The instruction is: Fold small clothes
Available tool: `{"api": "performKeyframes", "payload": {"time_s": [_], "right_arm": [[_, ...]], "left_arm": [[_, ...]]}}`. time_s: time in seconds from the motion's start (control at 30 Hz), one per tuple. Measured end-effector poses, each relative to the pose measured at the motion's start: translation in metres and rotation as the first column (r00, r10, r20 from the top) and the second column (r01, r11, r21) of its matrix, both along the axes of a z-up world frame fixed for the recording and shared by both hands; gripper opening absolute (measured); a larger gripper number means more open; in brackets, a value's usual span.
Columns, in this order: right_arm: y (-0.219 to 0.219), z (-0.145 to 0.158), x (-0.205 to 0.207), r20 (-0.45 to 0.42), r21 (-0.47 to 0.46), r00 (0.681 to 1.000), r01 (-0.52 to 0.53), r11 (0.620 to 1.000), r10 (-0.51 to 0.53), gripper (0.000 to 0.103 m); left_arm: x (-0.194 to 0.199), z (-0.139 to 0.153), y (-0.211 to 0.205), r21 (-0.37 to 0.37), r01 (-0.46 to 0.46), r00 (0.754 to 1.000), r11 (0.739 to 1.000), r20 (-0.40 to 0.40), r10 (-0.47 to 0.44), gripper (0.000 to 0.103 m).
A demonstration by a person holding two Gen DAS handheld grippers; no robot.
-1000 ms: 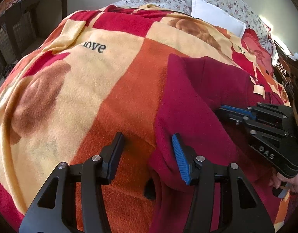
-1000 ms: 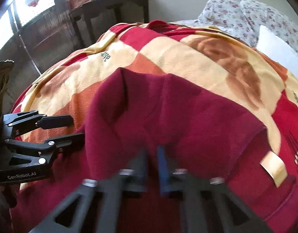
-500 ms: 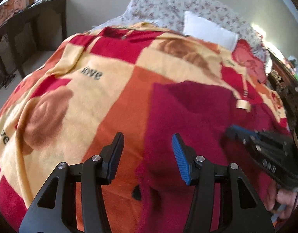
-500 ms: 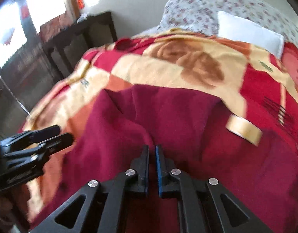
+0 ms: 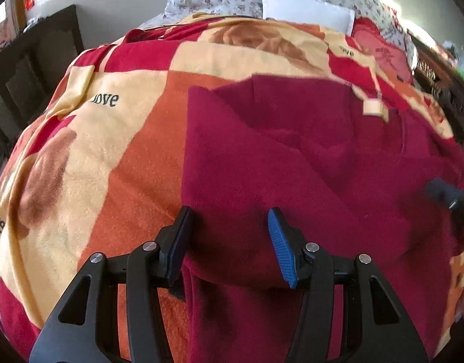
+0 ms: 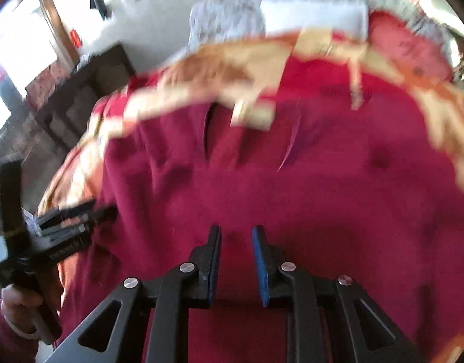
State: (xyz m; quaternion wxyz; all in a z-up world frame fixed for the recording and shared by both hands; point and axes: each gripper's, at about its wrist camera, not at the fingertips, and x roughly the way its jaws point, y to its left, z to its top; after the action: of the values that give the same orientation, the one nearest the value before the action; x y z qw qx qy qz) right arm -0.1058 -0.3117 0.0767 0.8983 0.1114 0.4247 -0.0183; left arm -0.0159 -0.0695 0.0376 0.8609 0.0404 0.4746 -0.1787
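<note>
The dark red garment (image 5: pixel 292 157) lies spread on the blanket (image 5: pixel 117 139), filling the centre and right of the left wrist view; the left gripper (image 5: pixel 229 236) is released, its jaws wide over the garment's left edge; the right gripper (image 6: pixel 236 251) is also released, with a narrow gap, low over the cloth.
</note>
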Motion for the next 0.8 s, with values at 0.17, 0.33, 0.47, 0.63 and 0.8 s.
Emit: {"api": "performKeyframes", "payload": {"time_s": [0.17,0.33,0.47,0.63,0.8], "right_arm": [[-0.025,0.041,-0.007,0.093,-0.211,0.992,0.109,0.971,-0.091,0.059],[-0.039,0.025,0.013,-0.013,-0.332,0.996,0.079,0.940,-0.089,0.061],[-0.056,0.008,0.017,-0.037,-0.371,0.995,0.073,0.926,-0.093,0.060],[-0.092,0.018,0.000,0.029,-0.186,0.993,0.115,0.976,-0.111,0.022],[-0.124,0.047,-0.037,0.115,-0.018,0.979,0.169,0.985,-0.166,0.016]], "left_arm": [[-0.002,0.012,0.003,-0.060,-0.022,1.000,0.998,-0.003,0.021,0.051],[-0.010,0.010,-0.003,-0.038,0.006,1.000,0.999,-0.017,-0.007,0.051],[-0.010,0.010,-0.003,-0.031,0.001,1.000,1.000,-0.018,-0.001,0.051],[-0.010,0.012,0.001,-0.034,-0.013,1.000,0.999,-0.022,0.012,0.051],[-0.015,0.019,0.003,-0.053,-0.016,1.000,0.998,-0.018,0.015,0.051]]}}
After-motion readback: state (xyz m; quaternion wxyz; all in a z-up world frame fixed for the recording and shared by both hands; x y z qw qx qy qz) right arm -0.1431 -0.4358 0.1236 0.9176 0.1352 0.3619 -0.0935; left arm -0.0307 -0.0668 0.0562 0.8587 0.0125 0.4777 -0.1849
